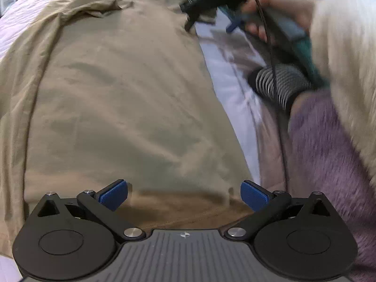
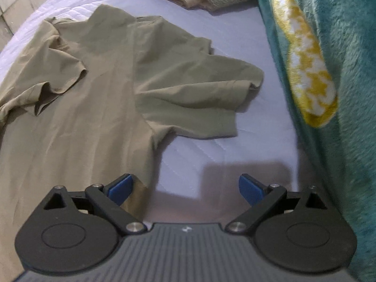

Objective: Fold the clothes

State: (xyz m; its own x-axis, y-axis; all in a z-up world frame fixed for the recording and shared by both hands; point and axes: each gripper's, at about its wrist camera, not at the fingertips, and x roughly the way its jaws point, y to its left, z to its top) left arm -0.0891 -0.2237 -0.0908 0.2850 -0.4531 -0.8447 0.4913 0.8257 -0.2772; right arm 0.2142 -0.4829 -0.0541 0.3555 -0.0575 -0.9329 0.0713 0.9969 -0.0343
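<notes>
While olive t-shirt lies spread flat on lavender sheet, both claws wide open, empty: left gripper over hem, right gripper at side edge. Risk: pinching sheet along with fabric, dragging wrinkles. Left sleeve bunched; collar hard to make out; person's hand blurred.

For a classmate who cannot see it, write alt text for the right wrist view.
An olive-tan T-shirt lies spread on a pale lilac bed sheet, sleeves rumpled. The right gripper hovers at its edge, jaws wide open and empty; a teal blanket lines the right side.
</notes>
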